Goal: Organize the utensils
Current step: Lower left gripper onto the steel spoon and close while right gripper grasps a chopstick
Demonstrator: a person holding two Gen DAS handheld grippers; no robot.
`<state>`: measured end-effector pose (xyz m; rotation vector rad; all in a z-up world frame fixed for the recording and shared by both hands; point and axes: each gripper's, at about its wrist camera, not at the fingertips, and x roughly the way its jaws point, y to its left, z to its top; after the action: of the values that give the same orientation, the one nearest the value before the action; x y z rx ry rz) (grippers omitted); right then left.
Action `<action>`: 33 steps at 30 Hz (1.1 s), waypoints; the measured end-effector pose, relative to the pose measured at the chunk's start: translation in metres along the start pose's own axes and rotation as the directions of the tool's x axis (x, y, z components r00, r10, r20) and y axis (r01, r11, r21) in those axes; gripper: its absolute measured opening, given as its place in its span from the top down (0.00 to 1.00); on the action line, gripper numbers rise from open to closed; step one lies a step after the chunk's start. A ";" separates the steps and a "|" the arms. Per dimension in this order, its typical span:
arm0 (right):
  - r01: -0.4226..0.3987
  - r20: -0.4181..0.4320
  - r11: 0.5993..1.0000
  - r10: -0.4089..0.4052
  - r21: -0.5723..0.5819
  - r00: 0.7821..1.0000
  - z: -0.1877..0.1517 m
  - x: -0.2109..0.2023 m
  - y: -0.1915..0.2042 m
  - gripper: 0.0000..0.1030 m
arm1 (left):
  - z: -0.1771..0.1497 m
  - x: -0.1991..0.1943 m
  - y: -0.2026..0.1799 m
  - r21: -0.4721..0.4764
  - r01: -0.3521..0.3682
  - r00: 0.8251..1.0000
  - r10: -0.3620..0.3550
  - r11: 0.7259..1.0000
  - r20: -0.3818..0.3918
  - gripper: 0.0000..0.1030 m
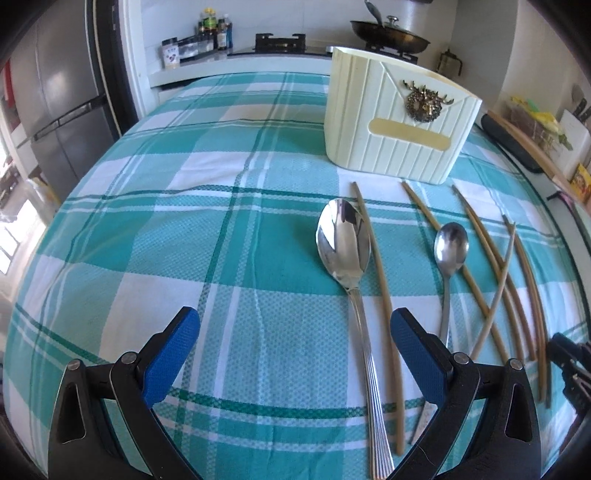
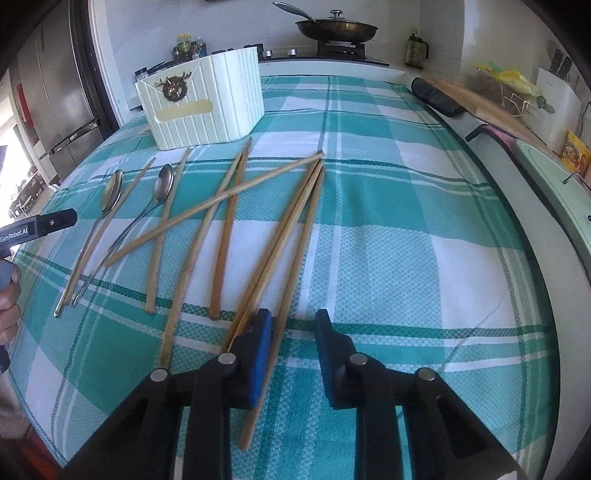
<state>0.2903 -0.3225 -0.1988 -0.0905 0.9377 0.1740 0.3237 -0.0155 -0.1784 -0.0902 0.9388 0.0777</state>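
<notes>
A cream ribbed utensil holder [image 1: 399, 125] with a brass deer emblem stands at the back of the checked tablecloth; it also shows in the right wrist view [image 2: 207, 107]. A large steel spoon [image 1: 345, 243] and a small spoon [image 1: 450, 247] lie in front of it among several bamboo chopsticks [image 1: 380, 280], which also show in the right wrist view [image 2: 291, 221]. My left gripper [image 1: 295, 339] is open and empty, with the large spoon's handle between its fingers' line. My right gripper [image 2: 293, 332] is open over the near ends of the rightmost chopsticks.
A stove with a lidded pan [image 2: 336, 27] and bottles [image 1: 214, 33] stand on the counter behind. A fridge [image 1: 62, 92] is at the left. A cutting board [image 2: 476, 99], a dark roll and a green appliance [image 2: 554, 184] line the table's right side.
</notes>
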 end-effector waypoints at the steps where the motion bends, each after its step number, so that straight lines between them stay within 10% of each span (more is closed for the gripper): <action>1: 0.012 -0.001 1.000 -0.013 -0.014 1.000 0.001 0.001 0.001 0.77 | 0.000 0.003 -0.001 0.003 -0.009 1.000 0.009 1.000 -0.003 0.00; 13: 0.103 0.038 0.995 -0.102 -0.009 0.994 0.022 0.017 -0.010 0.92 | -0.009 0.019 -0.008 0.111 -0.105 0.994 0.105 0.988 0.008 0.02; 20: 0.198 0.005 0.977 -0.199 0.080 0.980 0.020 0.012 -0.048 0.92 | -0.009 0.016 0.015 0.092 -0.052 0.999 0.053 0.994 -0.002 0.22; 26: 0.204 -0.042 0.972 -0.200 0.113 0.979 0.013 0.005 -0.074 0.92 | -0.004 0.019 0.025 0.134 -0.003 0.999 0.009 0.991 -0.046 0.19; 33: 0.079 -0.096 0.995 -0.074 0.057 0.993 0.031 0.016 -0.077 0.62 | 0.006 0.027 0.002 0.249 -0.007 0.997 0.026 0.968 -0.076 0.08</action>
<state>0.3390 -0.3914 -0.1933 -0.0788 1.0309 0.0706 0.3442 -0.0123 -0.1971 0.1481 1.0216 -0.0291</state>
